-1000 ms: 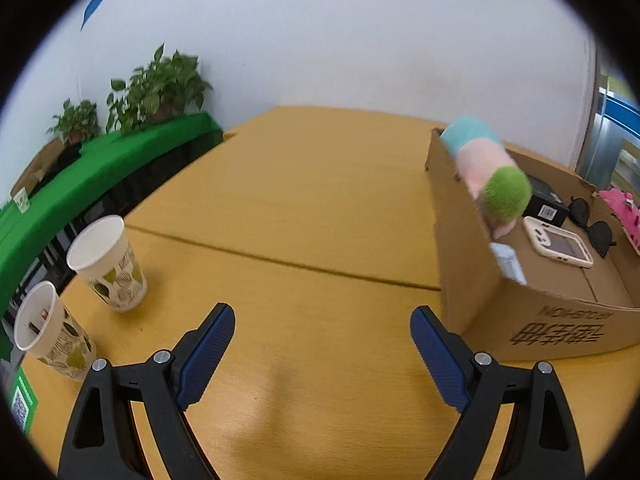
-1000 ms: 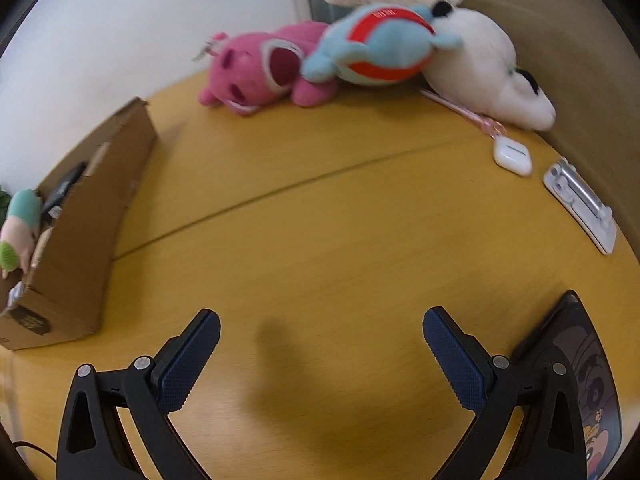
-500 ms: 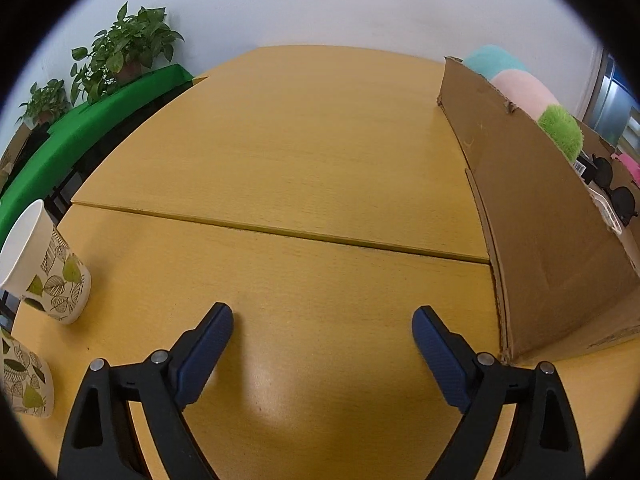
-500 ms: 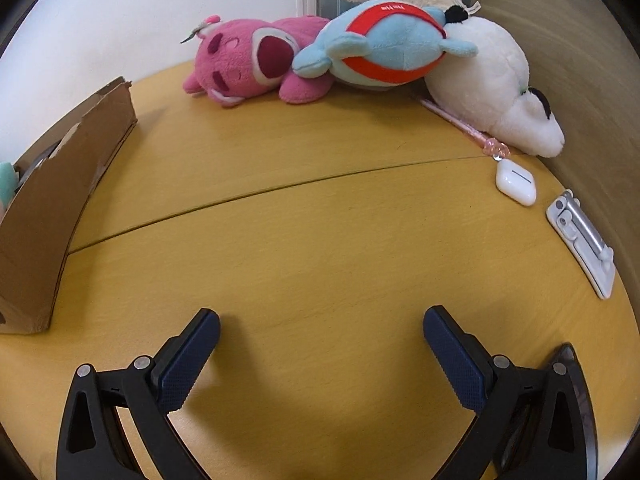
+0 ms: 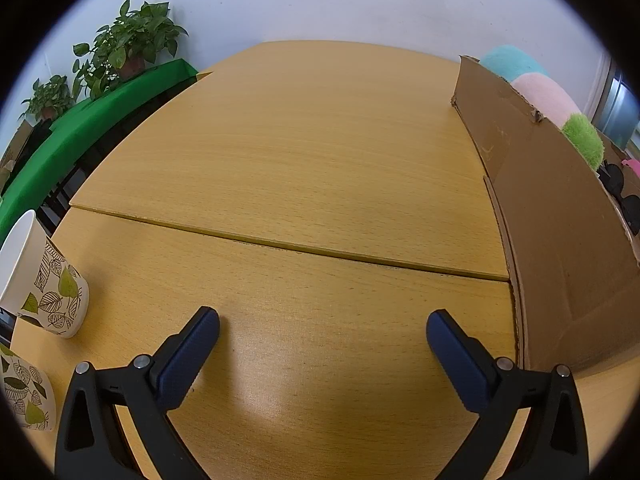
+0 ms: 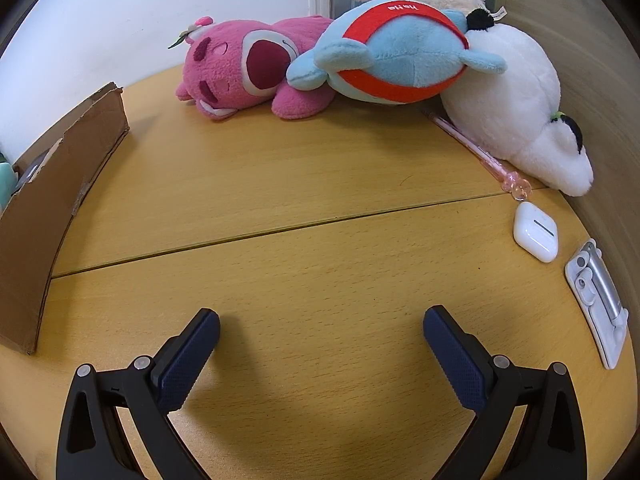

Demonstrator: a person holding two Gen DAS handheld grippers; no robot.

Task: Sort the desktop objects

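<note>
Currently I am hovering both grippers over the wooden table [image 5: 320, 152], between pickups. The cardboard box [image 5: 560, 240] is sitting between the views. The left gripper [image 5: 322, 330], jaws just opening, and right gripper [image 6: 320, 328] are gaping wide, empty. Next, probably reaching rightward for the white earbud case [image 6: 535, 232].

Probably an office: wooden desk [image 5: 320, 152], potted plants [image 5: 128, 48].

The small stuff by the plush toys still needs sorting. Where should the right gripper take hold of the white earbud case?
Probably across the white earbud case's two long sides, coming from above: it lies flat on the table, apart from its neighbours, and the right gripper stands open and empty.
</note>
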